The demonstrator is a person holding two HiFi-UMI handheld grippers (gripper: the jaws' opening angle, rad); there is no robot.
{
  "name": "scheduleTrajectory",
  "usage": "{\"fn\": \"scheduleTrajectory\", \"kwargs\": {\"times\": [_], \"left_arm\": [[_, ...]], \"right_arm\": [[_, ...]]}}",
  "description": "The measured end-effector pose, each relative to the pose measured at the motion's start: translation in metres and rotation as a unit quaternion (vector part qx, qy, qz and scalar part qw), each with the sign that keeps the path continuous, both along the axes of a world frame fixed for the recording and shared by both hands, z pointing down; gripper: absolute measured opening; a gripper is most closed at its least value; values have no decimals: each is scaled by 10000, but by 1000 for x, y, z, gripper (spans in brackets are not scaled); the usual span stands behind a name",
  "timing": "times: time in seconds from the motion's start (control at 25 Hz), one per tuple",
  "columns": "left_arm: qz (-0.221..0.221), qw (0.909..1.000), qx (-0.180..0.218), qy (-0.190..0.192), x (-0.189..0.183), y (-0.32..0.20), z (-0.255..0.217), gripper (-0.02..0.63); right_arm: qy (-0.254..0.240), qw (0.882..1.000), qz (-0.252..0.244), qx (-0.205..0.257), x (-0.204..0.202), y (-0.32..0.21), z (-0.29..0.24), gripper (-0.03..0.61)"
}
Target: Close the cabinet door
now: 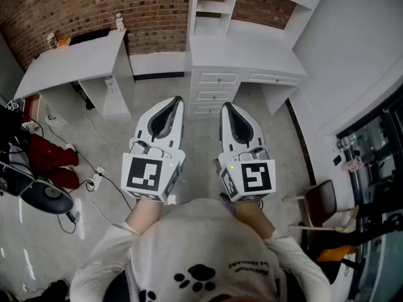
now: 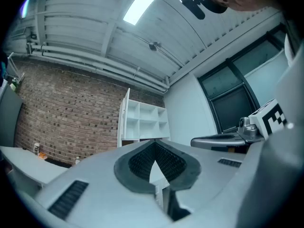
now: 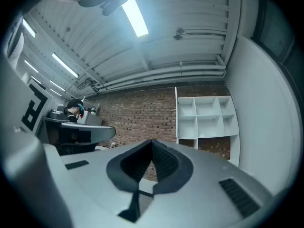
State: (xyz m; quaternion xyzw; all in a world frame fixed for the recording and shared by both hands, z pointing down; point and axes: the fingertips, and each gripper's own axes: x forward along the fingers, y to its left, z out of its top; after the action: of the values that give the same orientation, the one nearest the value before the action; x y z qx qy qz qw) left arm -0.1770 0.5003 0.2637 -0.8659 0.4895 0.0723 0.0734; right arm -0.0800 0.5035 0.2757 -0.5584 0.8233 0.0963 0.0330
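Left gripper (image 1: 177, 99): jaws pressed together at the tips, nothing pinched. Right gripper (image 1: 225, 106): likewise pressed together, empty. Both held side by side, aimed at white shelf unit (image 1: 214, 8) above counter (image 1: 245, 58) with drawers (image 1: 217, 78), well apart from it.

Cabinet door (image 2: 124, 120): narrow white panel standing out from shelf unit's left edge, open. Seen nearly edge-on; hinges and handle not made out. Top of door and shelf unit cut off in head view. Lower part of shelf unit hidden behind gripper bodies in both gripper views. Hands hidden under marker cubes (image 1: 150, 176).
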Motion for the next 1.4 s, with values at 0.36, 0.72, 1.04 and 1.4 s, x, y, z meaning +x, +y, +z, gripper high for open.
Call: {"fn": "scheduleTrajectory", "kwargs": {"times": [0.36,0.72,1.04,1.4], "left_arm": [[135,9999,-41,27,6,-6,3,8],[215,9996,-181,7,14,-52,15,9],[84,9997,-200,95,19,-123,14,8],[-118,9997,-99,169,44,-209,-1,8]], "right_arm": [[33,9999,124,-17,5,-3,0,9],[-113,9999,28,-61,8,-48,8,11],[-133,9997,-185,3,12,-125,3,11],[-93,9979,-611,173,29,-212,-15,11]]}}
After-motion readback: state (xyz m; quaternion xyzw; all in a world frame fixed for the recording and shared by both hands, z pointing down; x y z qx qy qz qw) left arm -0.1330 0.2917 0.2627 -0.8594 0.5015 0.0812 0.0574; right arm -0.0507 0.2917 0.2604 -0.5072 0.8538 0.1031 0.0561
